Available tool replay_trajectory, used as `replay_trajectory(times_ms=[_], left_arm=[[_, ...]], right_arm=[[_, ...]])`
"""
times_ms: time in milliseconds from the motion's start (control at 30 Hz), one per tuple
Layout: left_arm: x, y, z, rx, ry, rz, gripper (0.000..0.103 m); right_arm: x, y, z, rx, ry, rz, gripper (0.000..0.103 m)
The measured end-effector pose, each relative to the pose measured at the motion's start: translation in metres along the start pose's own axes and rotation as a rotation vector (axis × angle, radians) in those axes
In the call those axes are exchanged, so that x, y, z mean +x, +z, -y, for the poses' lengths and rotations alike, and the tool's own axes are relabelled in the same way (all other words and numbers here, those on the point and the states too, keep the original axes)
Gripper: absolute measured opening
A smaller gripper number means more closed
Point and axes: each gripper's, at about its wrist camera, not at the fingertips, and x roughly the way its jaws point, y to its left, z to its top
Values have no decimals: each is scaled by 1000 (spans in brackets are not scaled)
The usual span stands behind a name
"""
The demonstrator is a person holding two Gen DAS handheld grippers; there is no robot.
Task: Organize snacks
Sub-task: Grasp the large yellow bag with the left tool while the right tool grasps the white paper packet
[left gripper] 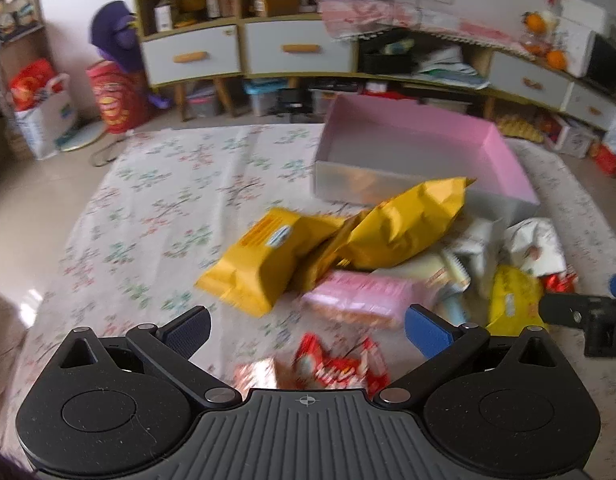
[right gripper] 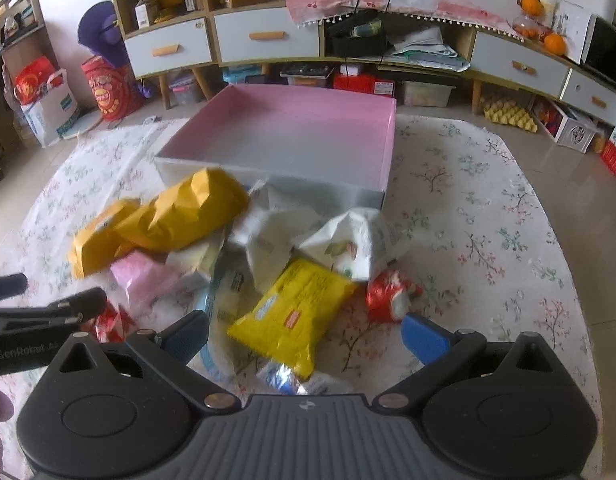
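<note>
Yellow packet [right gripper: 292, 316] (long axis toward pink box [right gripper: 292, 136]), fingers [right gripper: 425, 340] apart.

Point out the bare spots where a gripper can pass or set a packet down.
Free: the pink box interior, and the floral cloth to its right. More bare cloth lies left of the yellow packets. Crowded: the snack pile against the box's near wall.

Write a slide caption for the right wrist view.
Open right gripper above a yellow packet in a snack pile, before an empty pink box on a floral cloth.
</note>
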Motion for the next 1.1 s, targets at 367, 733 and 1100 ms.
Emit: replay_trajectory(times_ms=[367, 733, 1100], left_arm=[[32, 25, 14, 183, -193, 135, 100], [62, 29, 29, 290, -369, 145, 72], [74, 28, 15, 183, -339, 96, 42]], right_arm=[[36, 36, 77, 261, 98, -54, 79], [71, 38, 85, 388, 257, -89, 51], [83, 38, 93, 394, 274, -32, 37]])
